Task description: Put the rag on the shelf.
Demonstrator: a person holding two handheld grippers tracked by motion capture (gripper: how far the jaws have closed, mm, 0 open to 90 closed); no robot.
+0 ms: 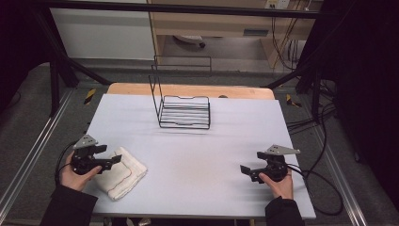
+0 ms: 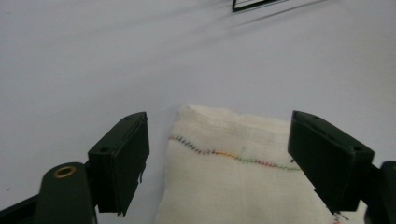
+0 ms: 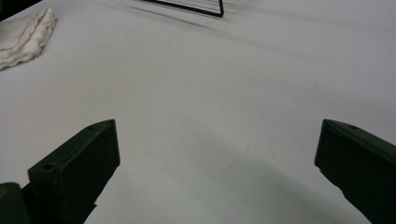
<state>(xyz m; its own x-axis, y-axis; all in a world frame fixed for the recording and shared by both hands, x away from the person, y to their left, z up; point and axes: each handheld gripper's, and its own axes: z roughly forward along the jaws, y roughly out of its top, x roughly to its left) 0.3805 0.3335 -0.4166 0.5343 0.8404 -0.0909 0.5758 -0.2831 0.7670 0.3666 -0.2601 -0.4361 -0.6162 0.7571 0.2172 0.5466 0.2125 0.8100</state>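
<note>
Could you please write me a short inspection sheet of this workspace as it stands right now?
Surface: pale grey tabletop with a wooden edge at the far side.
Job's things: folded cream cloth with coloured stitching lies flat near the left front corner; black wire rack stands at the far middle, nothing in it.
Clutter: nothing seen.
Grippers: left gripper is open, jaws either side of the cloth's near end, pads not pressing it; right gripper is open over bare table, nothing between the jaws.
Cables: black cable trails from the right gripper off the table's right edge.
Surroundings: black metal frame around the table, grey floor, wooden furniture behind.
</note>
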